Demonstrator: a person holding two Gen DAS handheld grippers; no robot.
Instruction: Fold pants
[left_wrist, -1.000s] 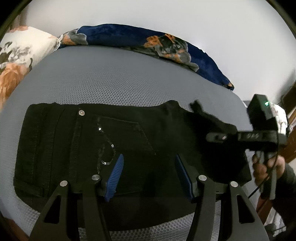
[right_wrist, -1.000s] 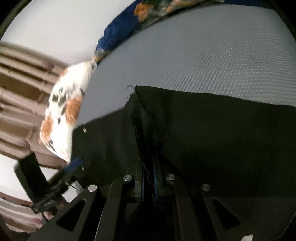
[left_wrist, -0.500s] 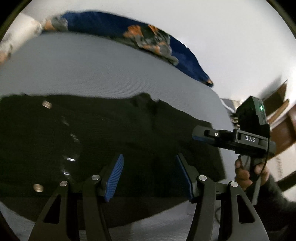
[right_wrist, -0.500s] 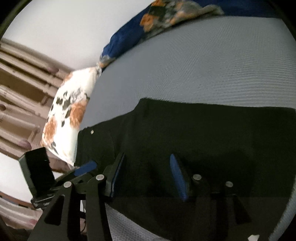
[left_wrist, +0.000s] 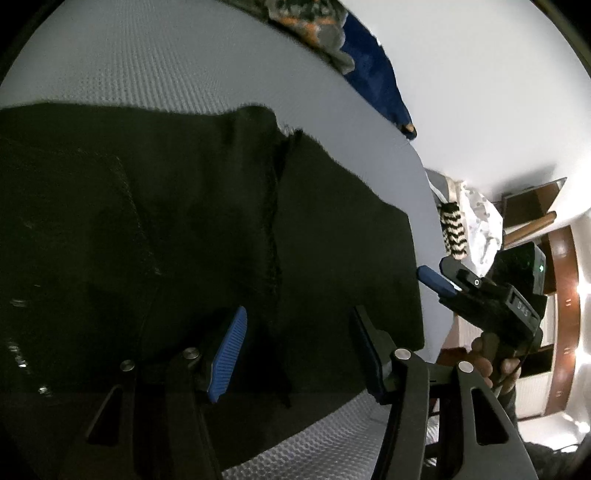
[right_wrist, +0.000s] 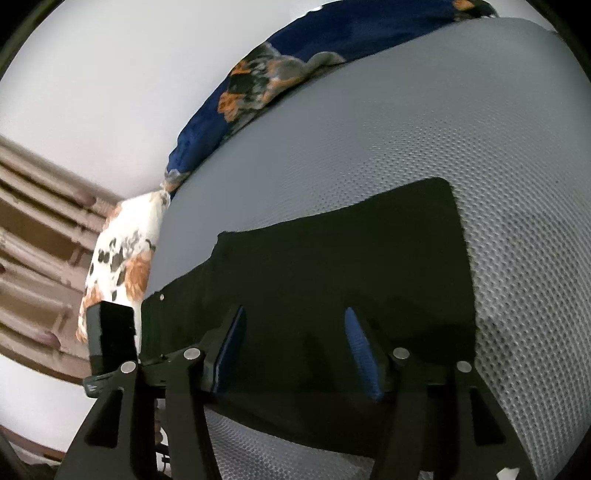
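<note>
Home bedroom: mattress (right_wrist: 424, 155), floral pillow (right_wrist: 122, 266) (blanket (right_wrist: 280, 62) behind)

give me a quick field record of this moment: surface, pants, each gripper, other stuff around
surface: grey mesh-textured mattress
pants: black pants lying folded and flat on the mattress, with nothing gripping them
left gripper: left gripper open above the pants, nothing between its pads
right gripper: right gripper open, jaws have just been opening, no cloth pinched; held by a hand at the pants' right end
bedding: dark blue floral blanket along the far edge; white and orange floral pillow at the corner
</note>
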